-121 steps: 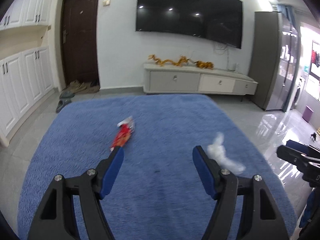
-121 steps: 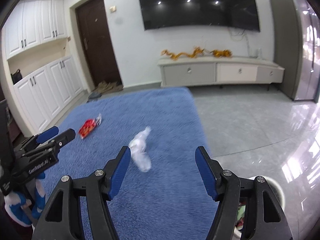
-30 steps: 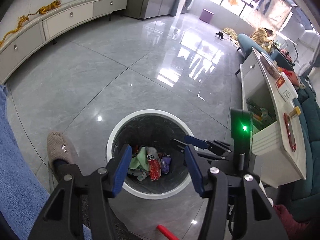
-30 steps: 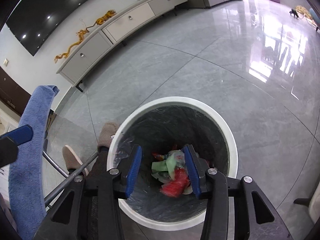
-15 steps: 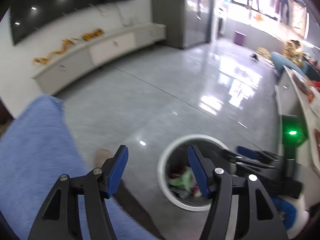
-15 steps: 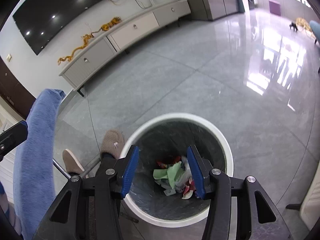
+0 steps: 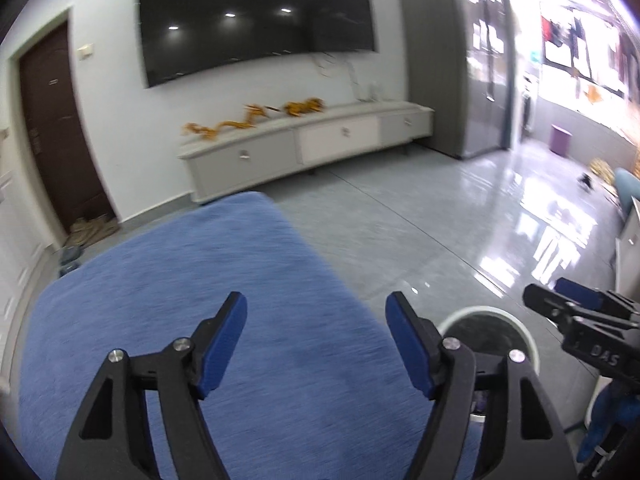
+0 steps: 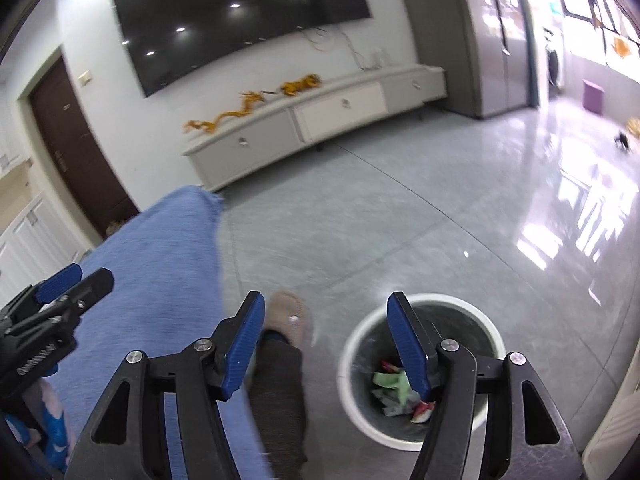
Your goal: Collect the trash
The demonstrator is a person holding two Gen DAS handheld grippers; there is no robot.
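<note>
Big dark TV [image 7: 256, 16] on far wall; low white cabinet [image 7: 304, 148] below w/ gold dragon ornament [image 7: 252, 118]. Brown door [image 7: 60, 136] far left. Blue rug [image 7: 180, 280] near.

My left gripper [image 7: 316, 320] was a black plastic frame with triangular cut-outs, silver screws at its pivots and ribbed blue pads on its fingers [image 7: 224, 344]. My right gripper [image 8: 325, 322] was built the same: black arms, silver screw heads, blue pads on its fingers [image 8: 406, 344]. Seen from the left, its black body bore pale raised lettering. I wore a dark brown trouser leg [image 8: 278, 396], a dark sock and a tan slipper [image 8: 290, 314].
</note>
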